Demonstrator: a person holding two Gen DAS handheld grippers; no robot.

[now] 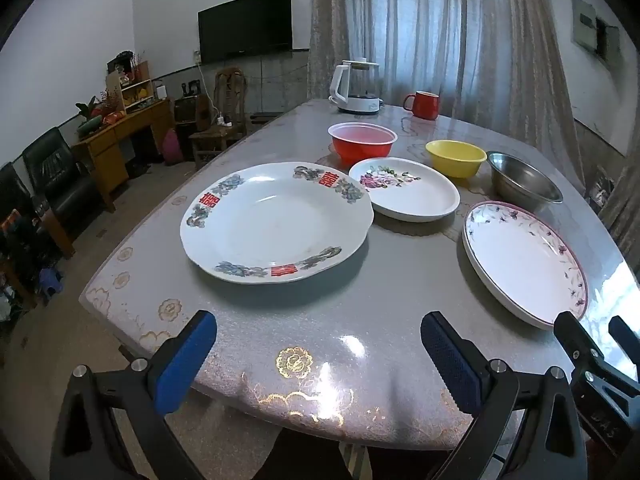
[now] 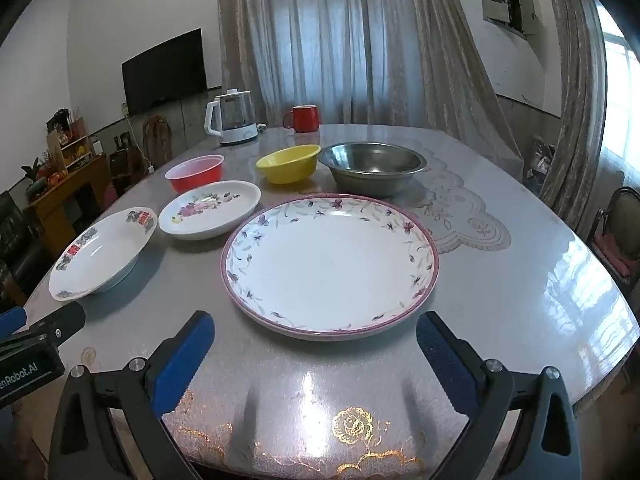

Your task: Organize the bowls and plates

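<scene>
On the grey table lie three plates: a large white one with red characters, a smaller oval one with a rose print, and a pink-rimmed floral plate. Behind them stand a red plastic bowl, a yellow bowl and a steel bowl. My left gripper hangs open over the near table edge, short of the red-character plate. My right gripper is open just in front of the pink-rimmed plate. Nothing sits between either pair of fingers.
A white kettle and a red mug stand at the far side of the table. Curtains hang behind. A wooden desk and dark chairs are to the left, another chair to the right.
</scene>
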